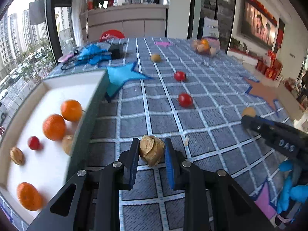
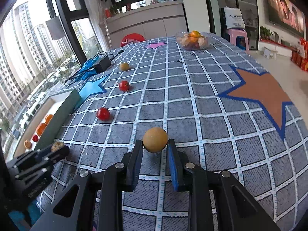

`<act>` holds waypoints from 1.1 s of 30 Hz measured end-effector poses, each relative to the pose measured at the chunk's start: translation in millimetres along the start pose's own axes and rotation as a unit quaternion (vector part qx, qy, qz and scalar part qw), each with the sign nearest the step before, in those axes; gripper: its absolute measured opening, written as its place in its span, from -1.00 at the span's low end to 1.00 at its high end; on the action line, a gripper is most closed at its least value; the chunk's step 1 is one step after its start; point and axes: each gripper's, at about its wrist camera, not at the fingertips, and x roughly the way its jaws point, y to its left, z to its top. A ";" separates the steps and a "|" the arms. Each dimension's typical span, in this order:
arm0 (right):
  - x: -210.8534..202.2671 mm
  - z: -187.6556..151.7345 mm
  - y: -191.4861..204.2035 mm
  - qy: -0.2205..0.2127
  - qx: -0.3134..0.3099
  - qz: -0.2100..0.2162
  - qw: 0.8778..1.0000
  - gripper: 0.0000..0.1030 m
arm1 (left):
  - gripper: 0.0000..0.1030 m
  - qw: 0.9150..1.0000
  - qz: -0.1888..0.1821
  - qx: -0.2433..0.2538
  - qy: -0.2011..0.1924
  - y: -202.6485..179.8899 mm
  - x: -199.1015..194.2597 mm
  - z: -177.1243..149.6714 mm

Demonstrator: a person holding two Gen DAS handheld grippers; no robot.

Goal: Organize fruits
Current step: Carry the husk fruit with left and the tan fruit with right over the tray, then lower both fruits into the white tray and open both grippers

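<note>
The left gripper (image 1: pixel 152 152) pinches a papery, brittle-husked tan fruit (image 1: pixel 152 151) across its middle, while the right gripper (image 2: pixel 155 144) clamps a smooth, firm yellow-brown round fruit (image 2: pixel 155 139), likely slippery, at its widest.

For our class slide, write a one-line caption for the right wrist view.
Right gripper shut on a round yellow fruit above the checked tablecloth, two tomatoes beyond.

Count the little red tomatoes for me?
3: two loose on the tablecloth, a near tomato and a far tomato, one in the white tray. The far bowl may hide more.
</note>
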 end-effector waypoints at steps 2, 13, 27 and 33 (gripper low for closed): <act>-4.8 6.2 10.4 -0.004 -0.011 0.002 1.000 -0.48 | -0.46 1.000 -0.004 -0.005 -0.013 7.5 -11.1 4.4; 9.6 34.4 98.7 0.009 -0.085 0.047 0.995 -0.48 | -0.46 0.995 0.028 -0.089 -0.039 102.8 -37.5 17.3; 52.5 37.8 228.5 0.051 -0.185 0.126 0.973 -0.48 | -0.46 0.984 0.094 -0.146 -0.028 182.1 -27.1 1.2; 61.7 30.2 242.6 0.069 -0.199 0.124 0.970 -0.47 | -0.46 0.984 0.092 -0.153 -0.023 188.3 -24.2 -4.0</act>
